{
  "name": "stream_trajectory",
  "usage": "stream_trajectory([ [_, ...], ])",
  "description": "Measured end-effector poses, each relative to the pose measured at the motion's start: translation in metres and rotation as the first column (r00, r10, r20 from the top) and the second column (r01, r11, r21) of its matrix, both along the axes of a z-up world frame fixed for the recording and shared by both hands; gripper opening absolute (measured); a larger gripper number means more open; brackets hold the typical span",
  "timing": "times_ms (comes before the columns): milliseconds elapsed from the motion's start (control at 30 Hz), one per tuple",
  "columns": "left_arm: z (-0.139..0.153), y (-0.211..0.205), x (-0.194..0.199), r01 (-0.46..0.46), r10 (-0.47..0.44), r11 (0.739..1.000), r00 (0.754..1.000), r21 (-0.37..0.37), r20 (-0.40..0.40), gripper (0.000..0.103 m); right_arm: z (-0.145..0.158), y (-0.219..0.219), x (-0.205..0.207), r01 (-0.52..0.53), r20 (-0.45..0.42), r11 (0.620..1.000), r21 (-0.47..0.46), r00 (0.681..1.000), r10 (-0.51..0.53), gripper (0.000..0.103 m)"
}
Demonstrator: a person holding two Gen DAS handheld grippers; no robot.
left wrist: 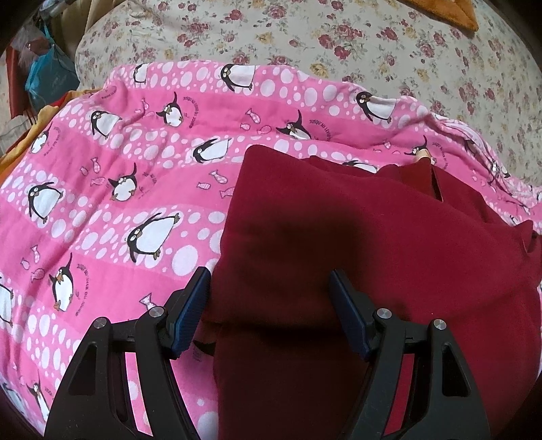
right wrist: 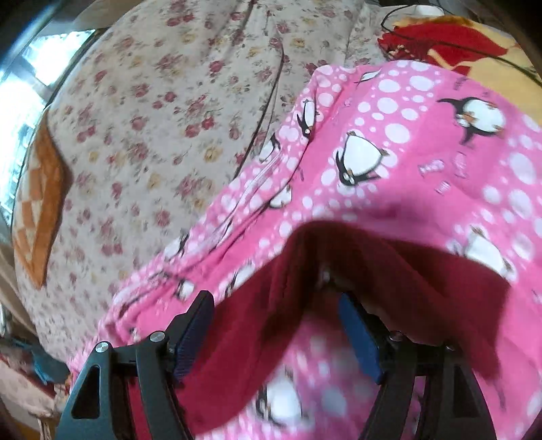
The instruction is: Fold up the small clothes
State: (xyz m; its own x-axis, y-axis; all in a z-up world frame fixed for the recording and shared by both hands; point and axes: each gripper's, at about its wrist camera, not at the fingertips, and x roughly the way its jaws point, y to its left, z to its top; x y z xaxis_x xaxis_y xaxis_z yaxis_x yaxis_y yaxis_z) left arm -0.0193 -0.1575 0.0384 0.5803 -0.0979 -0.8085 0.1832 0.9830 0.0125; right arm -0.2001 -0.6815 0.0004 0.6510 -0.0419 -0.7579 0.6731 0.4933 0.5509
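Left wrist view, nearest first: we see the left gripper (left wrist: 269,298) with its two blue pads (left wrist: 191,309) spread wide apart, straddling the near edge of the maroon garment (left wrist: 338,254). The cloth lies between the pads; the left pad sits at the garment's left edge, the right pad rests over the fabric. We see no pinch. A dark shadow falls on the cloth just ahead of the fingers. The garment lies partly folded on the pink penguin blanket (left wrist: 118,176), occupying its right half, with a slit or opening toward its far right corner. Beyond the blanket we note the floral bedsheet (left wrist: 372,44), and an orange cloth (left wrist: 454,13) at the far edge. At far left, a blue bag (left wrist: 50,78) sits off the bed.

Right wrist view, blurred: the right gripper (right wrist: 276,330) also has its blue pads (right wrist: 194,333) held apart. A fold of the maroon garment (right wrist: 257,311) drapes over and between them, raised off the pink penguin blanket (right wrist: 423,142); whether the pads grip it we cannot tell. Farther out lies the floral bedsheet (right wrist: 152,118), with a red and yellow blanket (right wrist: 457,40) at the top right.
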Motion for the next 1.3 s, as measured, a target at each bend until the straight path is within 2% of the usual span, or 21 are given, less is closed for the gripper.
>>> stream_trajectory([
  [33, 0.000, 0.000, 0.001, 0.000, 0.000, 1.000, 1.000, -0.003, -0.003, 0.073, -0.005, -0.006, 0.005, 0.014, -0.005, 1.000, 0.000, 1.000, -0.014, 0.068],
  [67, -0.001, 0.001, 0.002, -0.001, 0.000, 1.000, 1.000, -0.008, -0.007, 0.073, -0.009, -0.013, 0.008, 0.026, -0.017, 1.000, -0.017, 1.000, -0.027, 0.041],
  [100, -0.001, 0.002, 0.004, -0.003, 0.003, 1.000, 1.000, -0.017, -0.014, 0.073, -0.011, -0.021, 0.011, 0.036, -0.049, 0.998, -0.047, 0.998, -0.038, 0.018],
  [167, 0.001, 0.006, 0.007, -0.014, 0.013, 0.999, 1.000, -0.035, -0.026, 0.073, -0.006, -0.031, 0.008, 0.060, -0.086, 0.993, -0.103, 0.994, -0.069, 0.011],
  [267, 0.009, 0.015, 0.010, -0.052, 0.052, 0.997, 0.999, -0.057, -0.012, 0.073, 0.019, -0.028, -0.001, 0.032, -0.019, 0.992, -0.124, 0.999, -0.035, 0.008],
  [367, 0.018, 0.029, 0.009, -0.095, 0.096, 0.990, 0.995, -0.104, 0.010, 0.072, 0.068, 0.001, -0.001, -0.099, 0.089, 0.970, -0.221, 0.989, 0.121, 0.008],
  [467, 0.023, 0.041, 0.011, -0.139, 0.142, 0.980, 0.990, -0.144, 0.014, 0.072, 0.111, 0.055, 0.014, -0.252, 0.136, 0.913, -0.320, 0.942, 0.307, 0.008],
  [500, 0.023, 0.045, 0.011, -0.149, 0.152, 0.976, 0.988, -0.157, 0.009, 0.072, 0.119, 0.082, 0.023, -0.307, 0.139, 0.888, -0.343, 0.918, 0.371, 0.008],
  [567, 0.021, 0.047, 0.013, -0.153, 0.155, 0.973, 0.988, -0.173, -0.004, 0.072, 0.122, 0.145, 0.039, -0.424, 0.107, 0.813, -0.398, 0.859, 0.500, 0.008],
  [633, 0.019, 0.047, 0.014, -0.140, 0.139, 0.972, 0.990, -0.187, -0.015, 0.072, 0.104, 0.207, 0.054, -0.536, 0.047, 0.724, -0.434, 0.789, 0.612, 0.009],
  [667, 0.019, 0.046, 0.015, -0.129, 0.127, 0.972, 0.992, -0.198, -0.023, 0.072, 0.087, 0.239, 0.063, -0.610, 0.002, 0.669, -0.426, 0.738, 0.675, 0.009],
  [733, 0.019, 0.045, 0.015, -0.106, 0.099, 0.966, 0.994, -0.235, -0.042, 0.072, 0.051, 0.290, 0.077, -0.755, -0.119, 0.557, -0.344, 0.624, 0.772, 0.019],
  [767, 0.020, 0.046, 0.015, -0.094, 0.083, 0.961, 0.995, -0.261, -0.051, 0.072, 0.036, 0.309, 0.080, -0.807, -0.165, 0.508, -0.301, 0.569, 0.806, 0.034],
  [800, 0.021, 0.046, 0.014, -0.089, 0.077, 0.956, 0.996, -0.280, -0.054, 0.072, 0.029, 0.321, 0.078, -0.830, -0.181, 0.476, -0.292, 0.536, 0.825, 0.044],
  [833, 0.023, 0.046, 0.014, -0.087, 0.075, 0.952, 0.996, -0.292, -0.052, 0.072, 0.026, 0.330, 0.072, -0.838, -0.197, 0.447, -0.313, 0.517, 0.833, 0.046],
  [933, 0.029, 0.044, 0.013, -0.063, 0.052, 0.944, 0.998, -0.325, -0.040, 0.072, 0.028, 0.335, 0.060, -0.850, -0.250, 0.395, -0.348, 0.490, 0.835, 0.055],
  [1000, 0.032, 0.041, 0.011, -0.034, 0.023, 0.935, 0.999, -0.352, -0.036, 0.073, 0.032, 0.327, 0.048, -0.843, -0.252, 0.405, -0.354, 0.503, 0.827, 0.066],
  [1033, 0.034, 0.039, 0.009, -0.014, 0.001, 0.930, 0.999, -0.366, -0.033, 0.073, 0.034, 0.322, 0.041, -0.838, -0.247, 0.419, -0.350, 0.514, 0.822, 0.067],
  [1133, 0.039, 0.030, 0.004, 0.049, -0.070, 0.921, 0.997, -0.388, -0.040, 0.073, 0.035, 0.305, 0.029, -0.832, -0.216, 0.462, -0.308, 0.534, 0.817, 0.068],
  [1200, 0.039, 0.021, -0.002, 0.114, -0.151, 0.911, 0.986, -0.396, -0.064, 0.073, 0.035, 0.298, 0.022, -0.824, -0.218, 0.483, -0.296, 0.551, 0.806, 0.068],
  [1300, 0.039, 0.016, -0.013, 0.149, -0.206, 0.899, 0.974, -0.411, -0.098, 0.073, 0.039, 0.287, 0.010, -0.793, -0.198, 0.533, -0.296, 0.597, 0.778, 0.069],
])
